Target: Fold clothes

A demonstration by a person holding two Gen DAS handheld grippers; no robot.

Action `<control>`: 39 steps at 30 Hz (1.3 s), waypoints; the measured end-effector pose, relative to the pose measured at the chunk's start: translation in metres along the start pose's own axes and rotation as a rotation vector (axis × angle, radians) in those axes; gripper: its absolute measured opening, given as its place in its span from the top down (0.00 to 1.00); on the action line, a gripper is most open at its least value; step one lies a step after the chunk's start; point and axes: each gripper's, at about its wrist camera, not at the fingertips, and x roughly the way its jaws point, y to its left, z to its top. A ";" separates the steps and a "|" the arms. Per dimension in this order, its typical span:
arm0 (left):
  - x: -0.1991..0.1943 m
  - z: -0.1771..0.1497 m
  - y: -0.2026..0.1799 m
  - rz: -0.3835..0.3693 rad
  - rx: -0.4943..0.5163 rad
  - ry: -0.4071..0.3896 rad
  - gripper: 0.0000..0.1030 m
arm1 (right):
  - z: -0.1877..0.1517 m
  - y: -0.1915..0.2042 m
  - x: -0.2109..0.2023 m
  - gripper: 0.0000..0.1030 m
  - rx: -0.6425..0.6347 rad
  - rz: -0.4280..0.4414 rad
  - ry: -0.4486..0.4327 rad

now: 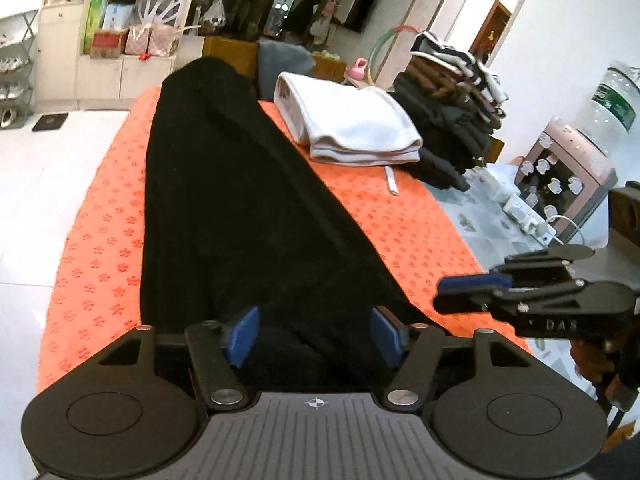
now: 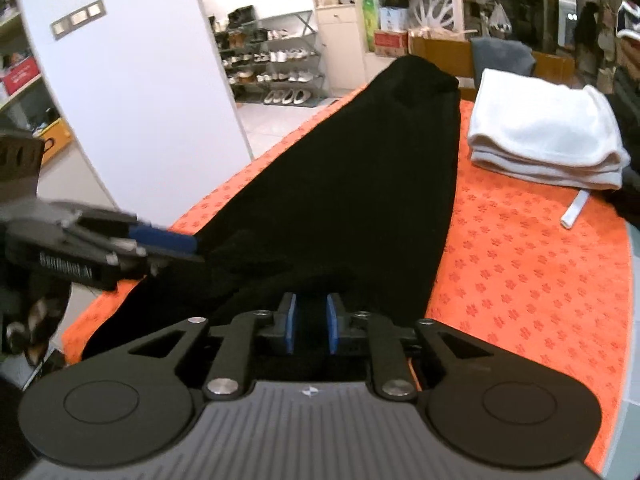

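Lying lengthwise on the orange-covered worktop [image 1: 100, 240], the black garment [image 1: 224, 200] is running from its far narrow end straight back to both grippers at the near edge. The left gripper [image 1: 314, 336] is sitting spread wide, its blue pads [image 1: 242, 334] straddling the near hem with cloth between them but not pinched. The right gripper [image 2: 311, 322] is standing nearly closed on a fold of the same hem, while a folded white garment [image 2: 544, 136] is resting beside it, well apart.
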 end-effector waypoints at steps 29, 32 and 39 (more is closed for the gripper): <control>-0.062 -0.102 0.012 -0.007 0.047 0.101 0.41 | -0.101 0.044 -0.060 0.38 -0.031 -0.047 0.022; -0.067 -0.110 0.015 -0.024 0.059 0.115 0.41 | -0.116 0.042 -0.069 0.38 -0.037 -0.037 0.046; -0.050 -0.115 0.008 -0.041 0.180 0.153 0.34 | -0.139 0.059 -0.050 0.38 -0.182 -0.026 0.084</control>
